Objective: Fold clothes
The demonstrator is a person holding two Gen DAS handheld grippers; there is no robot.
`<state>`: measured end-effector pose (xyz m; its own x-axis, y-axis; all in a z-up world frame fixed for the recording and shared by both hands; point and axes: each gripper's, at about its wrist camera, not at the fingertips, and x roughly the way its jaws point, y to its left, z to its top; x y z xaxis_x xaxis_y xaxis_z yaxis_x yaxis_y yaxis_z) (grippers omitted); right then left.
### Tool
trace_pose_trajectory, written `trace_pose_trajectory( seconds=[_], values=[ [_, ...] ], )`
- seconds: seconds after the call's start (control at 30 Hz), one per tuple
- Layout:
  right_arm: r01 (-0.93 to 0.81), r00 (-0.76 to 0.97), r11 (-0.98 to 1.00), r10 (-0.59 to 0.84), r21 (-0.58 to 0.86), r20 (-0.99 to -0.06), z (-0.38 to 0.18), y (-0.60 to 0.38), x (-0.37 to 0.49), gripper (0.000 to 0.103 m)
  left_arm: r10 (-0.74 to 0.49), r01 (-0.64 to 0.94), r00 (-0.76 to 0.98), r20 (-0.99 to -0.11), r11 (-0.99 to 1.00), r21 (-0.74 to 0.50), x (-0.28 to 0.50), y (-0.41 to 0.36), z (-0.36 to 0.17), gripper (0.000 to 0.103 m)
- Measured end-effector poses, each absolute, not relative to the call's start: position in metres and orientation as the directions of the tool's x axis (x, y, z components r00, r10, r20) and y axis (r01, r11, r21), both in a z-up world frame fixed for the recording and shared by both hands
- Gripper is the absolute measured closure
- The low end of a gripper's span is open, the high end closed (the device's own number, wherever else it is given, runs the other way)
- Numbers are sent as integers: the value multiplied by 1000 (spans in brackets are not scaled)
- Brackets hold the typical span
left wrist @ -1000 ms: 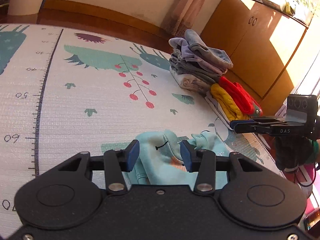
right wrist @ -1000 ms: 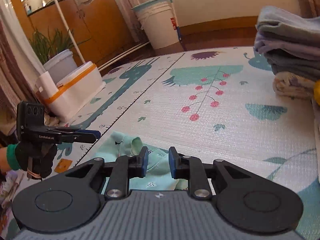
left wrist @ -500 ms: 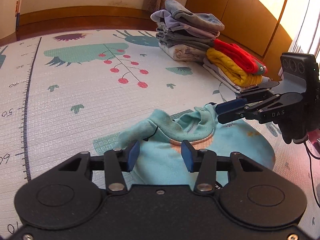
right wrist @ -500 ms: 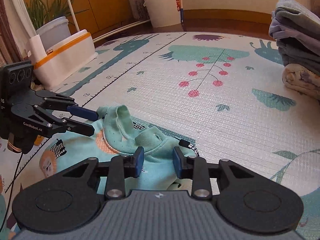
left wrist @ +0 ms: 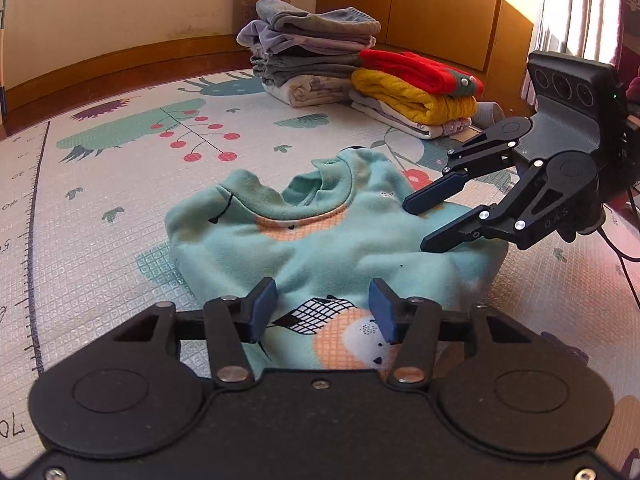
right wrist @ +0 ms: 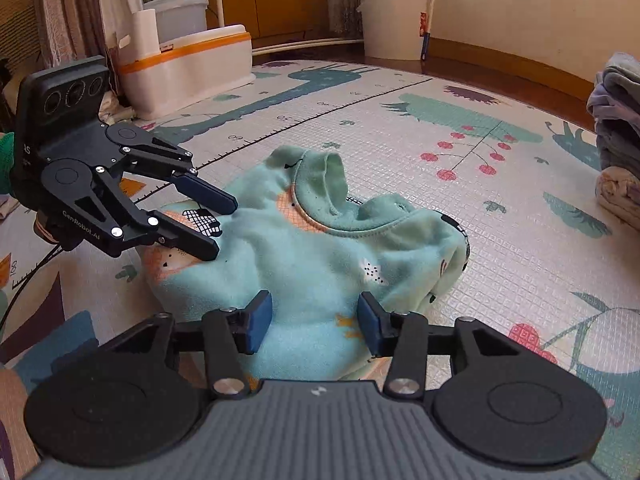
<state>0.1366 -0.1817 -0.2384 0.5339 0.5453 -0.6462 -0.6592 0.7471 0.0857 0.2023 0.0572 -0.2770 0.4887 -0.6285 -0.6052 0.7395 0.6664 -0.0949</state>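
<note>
One teal sweatshirt (left wrist: 320, 240), two open tools: left tool (left wrist: 323, 315), right tool (right wrist: 315, 322); two folded stacks (left wrist: 360, 80)

Cream walls (left wrist: 120, 4), wooden skirting, wooden cabinets (left wrist: 432, 4) sunlit, patterned play mat (left wrist: 100, 208) on floor, curtain (right wrist: 68, 12).

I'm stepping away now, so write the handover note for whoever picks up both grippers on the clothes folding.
Left gripper: open, low over the near part of the teal sweatshirt, holding nothing.
Right gripper: open, also over the sweatshirt, tips close to the cloth, holding nothing.
The sweatshirt lies rumpled on the play mat, collar up and away from the grippers, not yet folded.
Done: two stacks of folded clothes sit at the mat's far edge, one grey, one topped by a red piece over a yellow one.
Left: flatten the sweatshirt, fold it, add it to a stack.
</note>
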Motion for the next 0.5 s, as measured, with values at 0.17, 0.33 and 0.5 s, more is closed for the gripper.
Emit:
trace_pose_trajectory(
  seconds=[0.17, 0.33, 0.5],
  values=[
    [-656, 559, 753, 526, 46, -641, -222, -178, 126, 56, -610, 738, 502, -612, 671, -64, 199, 57, -265, 50],
    [-708, 582, 705, 554, -36, -596, -205, -168, 100, 59, -625, 728, 543, -561, 683, -57, 170, 64, -242, 52],
    [-686, 515, 724, 548, 66, -659, -229, -167, 107, 63, -593, 725, 528, -608, 687, -41, 167, 44, -260, 52]
  ],
)
